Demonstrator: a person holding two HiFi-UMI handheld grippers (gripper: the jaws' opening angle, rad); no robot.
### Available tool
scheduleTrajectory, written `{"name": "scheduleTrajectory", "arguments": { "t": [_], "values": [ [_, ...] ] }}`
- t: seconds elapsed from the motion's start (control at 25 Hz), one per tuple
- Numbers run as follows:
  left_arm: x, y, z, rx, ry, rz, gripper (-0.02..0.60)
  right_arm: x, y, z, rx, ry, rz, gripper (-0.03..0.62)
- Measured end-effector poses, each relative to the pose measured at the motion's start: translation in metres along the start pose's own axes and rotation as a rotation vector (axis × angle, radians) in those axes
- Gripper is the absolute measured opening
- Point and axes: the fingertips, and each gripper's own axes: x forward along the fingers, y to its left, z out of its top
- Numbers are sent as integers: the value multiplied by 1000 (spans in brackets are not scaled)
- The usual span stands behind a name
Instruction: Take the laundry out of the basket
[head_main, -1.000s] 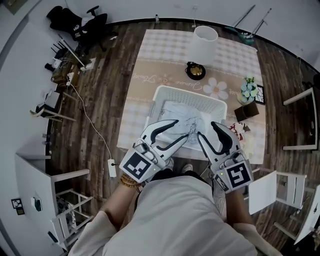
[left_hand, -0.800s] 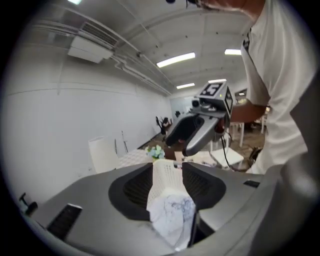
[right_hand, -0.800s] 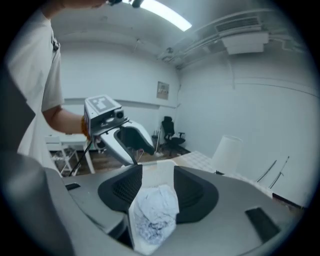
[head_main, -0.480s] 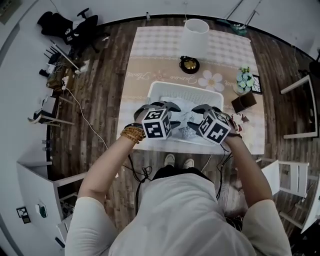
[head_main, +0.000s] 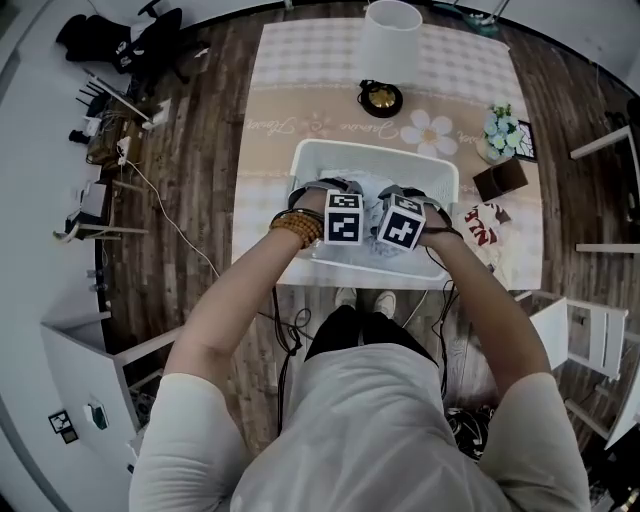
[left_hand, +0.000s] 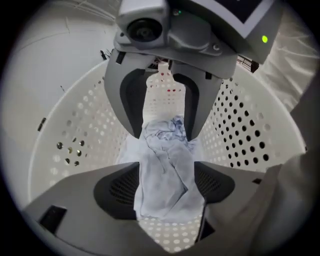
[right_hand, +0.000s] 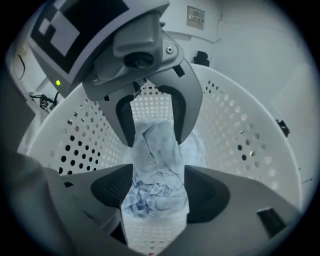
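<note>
A white perforated basket (head_main: 302, 160) stands on the table in front of me and holds pale blue-white laundry (head_main: 366, 181). Both grippers reach down into it side by side, the left gripper (head_main: 335, 200) next to the right gripper (head_main: 405, 200). In the left gripper view the jaws of my left gripper (left_hand: 166, 186) are opening, with a crumpled fold of the laundry (left_hand: 167, 170) lying between the pads. My right gripper (right_hand: 157, 190) is opening too, and the laundry (right_hand: 155, 172) lies between its pads. Each gripper view shows the other gripper opposite, straddling the same cloth.
The table (head_main: 270, 110) has a chequered cloth. Behind the basket stand a white lamp shade (head_main: 390, 40) and a round dark object (head_main: 380, 98). A flower pot (head_main: 500, 130), a dark box (head_main: 500, 180) and a red-and-white item (head_main: 487, 225) sit to the right. White chairs (head_main: 590, 340) stand on the right.
Both grippers have gone from in front of my chest forward and down into the basket. Their jaws now stand wider around the cloth.
</note>
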Motion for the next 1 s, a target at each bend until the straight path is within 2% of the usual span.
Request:
{"name": "scheduleTrajectory", "arguments": {
  "t": [0.24, 0.36, 0.48, 0.64, 0.68, 0.72, 0.84, 0.92, 1.0],
  "values": [
    [55, -4, -22, 49, 113, -68, 376, 59, 0, -32, 7, 126, 69, 423],
    [77, -7, -29, 35, 125, -84, 376, 84, -3, -48, 34, 158, 75, 451],
    [92, -5, -34, 19, 124, -90, 384, 101, -5, -54, 42, 159, 70, 453],
    [96, -7, -36, -13, 100, -140, 384, 105, -5, -52, 5, 155, 67, 451],
    [96, -11, -36, -16, 97, -166, 361, 105, -3, -51, -10, 152, 70, 441],
    [97, -16, -36, -12, 98, -192, 304, 105, 0, -49, -30, 149, 77, 413],
    [96, -26, -35, 4, 114, -234, 221, 104, 14, -46, -98, 147, 104, 280],
    [95, -29, -36, -15, 119, -241, 195, 104, 22, -45, -119, 145, 125, 207],
    [90, -30, -35, -39, 122, -243, 166, 101, 27, -44, -122, 140, 151, 168]
  ]
}}
